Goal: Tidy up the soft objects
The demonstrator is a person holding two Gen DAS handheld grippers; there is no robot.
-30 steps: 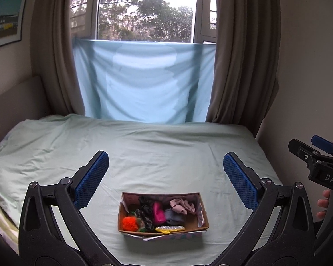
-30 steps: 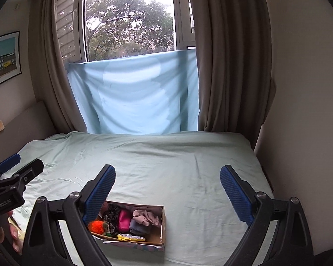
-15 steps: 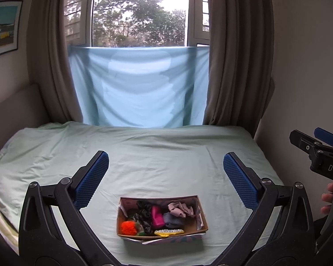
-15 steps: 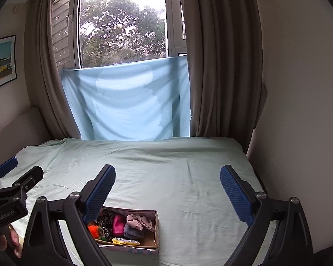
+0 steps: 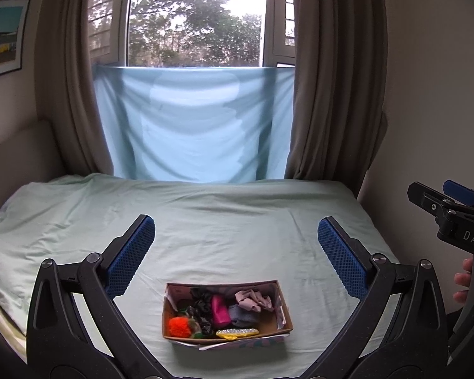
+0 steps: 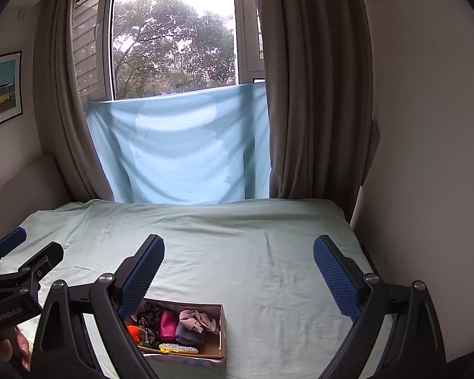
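Honestly the stuff in the cardboard box (image 5: 285, 311) is mostly a jumble: the dark tangle (image 5: 200, 308) could be scrunchies or lace, can't tell. In the right wrist view the right gripper's (image 6: 238, 268) left finger (image 6: 140, 279) covers the box's near-left corner and part of the orange fluffy thing (image 6: 133, 331). The framed picture (image 5: 3, 38) is cut off by the frame edge. The left gripper (image 6: 15, 252) is only half in shot there.

Black grippers (image 5: 237, 252), blue pads (image 5: 131, 254), seemingly textured

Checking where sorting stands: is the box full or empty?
Partly full. The box holds a pink pouch, orange pompom and dark scrunchies; some floor shows.
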